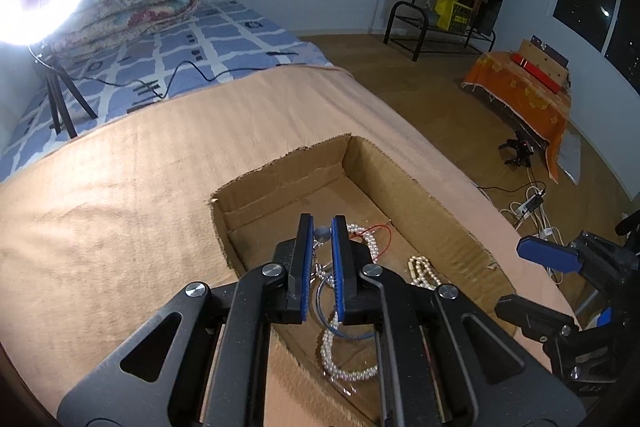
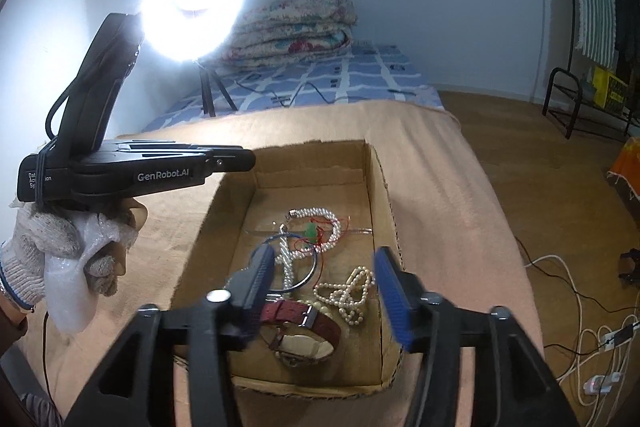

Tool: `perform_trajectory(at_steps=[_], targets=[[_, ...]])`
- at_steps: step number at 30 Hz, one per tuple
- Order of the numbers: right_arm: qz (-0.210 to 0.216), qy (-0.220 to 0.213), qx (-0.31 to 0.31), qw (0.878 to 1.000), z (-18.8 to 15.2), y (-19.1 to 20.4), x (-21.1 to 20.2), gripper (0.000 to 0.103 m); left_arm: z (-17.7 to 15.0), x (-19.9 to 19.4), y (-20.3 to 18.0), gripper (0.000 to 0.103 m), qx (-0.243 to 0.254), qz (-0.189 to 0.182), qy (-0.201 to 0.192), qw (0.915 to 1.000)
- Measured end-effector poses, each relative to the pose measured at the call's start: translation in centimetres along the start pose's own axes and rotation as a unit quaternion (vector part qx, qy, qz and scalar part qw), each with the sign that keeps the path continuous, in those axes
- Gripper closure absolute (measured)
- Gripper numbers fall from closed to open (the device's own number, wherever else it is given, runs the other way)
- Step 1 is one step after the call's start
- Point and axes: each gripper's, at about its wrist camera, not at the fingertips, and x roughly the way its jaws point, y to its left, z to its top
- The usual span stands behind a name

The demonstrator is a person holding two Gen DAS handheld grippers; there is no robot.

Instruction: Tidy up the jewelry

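Note:
An open cardboard box [image 1: 404,171] [image 2: 372,183] lies on a tan blanket and holds jewelry: a long pearl necklace [image 2: 320,219] [image 1: 340,351], a smaller pearl strand [image 2: 348,295] [image 1: 424,271], a blue hoop [image 2: 310,267], a red cord with a green bead [image 2: 310,231], and a watch with a red strap [image 2: 308,327]. My left gripper [image 1: 322,231] hovers over the box with its jaws a narrow gap apart, holding nothing. My right gripper [image 2: 324,267] is wide open above the box's near end. The left gripper also shows in the right wrist view [image 2: 224,163], held by a gloved hand.
The tan blanket [image 1: 120,207] covers the near part of a bed. A ring light on a tripod [image 1: 56,99] [image 2: 196,3] and folded quilts [image 2: 296,27] stand at the far end. Cables [image 2: 592,339] lie on the wood floor to the right.

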Motion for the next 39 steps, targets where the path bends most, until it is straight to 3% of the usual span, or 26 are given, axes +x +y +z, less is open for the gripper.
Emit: perform_trajectory(at_steps=[2, 3, 4, 6, 18, 34, 39], targets=[[0.002, -0.003, 0.002, 1.000, 0.1, 0.3, -0.8, 0.046, -0.1, -1.1, -0.1, 0.086, 0.002, -0.002, -0.005, 1.0000], [0.000, -0.005, 0.001, 1.000, 0.1, 0.5, -1.2, 0.044, 0.0, -1.6, -0.2, 0.070, 0.002, -0.004, -0.011, 0.9999], [-0.003, -0.007, -0.002, 1.000, 0.1, 0.7, -1.6, 0.042, 0.0, -2.1, -0.2, 0.060, 0.002, -0.004, -0.017, 0.9999], [-0.008, -0.014, -0.011, 1.000, 0.0, 1.3, -2.6, 0.038, -0.1, -3.4, -0.4, 0.060, 0.003, -0.007, -0.028, 0.9996], [-0.004, -0.040, -0.001, 0.999, -0.6, 2.5, -8.2, 0.034, -0.7, -10.7, -1.6, 0.060, 0.021, -0.012, -0.065, 0.9976], [-0.011, -0.074, 0.005, 0.997, -1.2, 4.6, -14.3, 0.027, -4.9, -22.4, -2.3, 0.059, 0.030, 0.004, -0.126, 0.9916], [-0.019, -0.085, 0.004, 0.996, -1.7, 5.7, -15.7, 0.016, -7.2, -24.7, -2.1, 0.046, 0.024, 0.012, -0.136, 0.9903]])
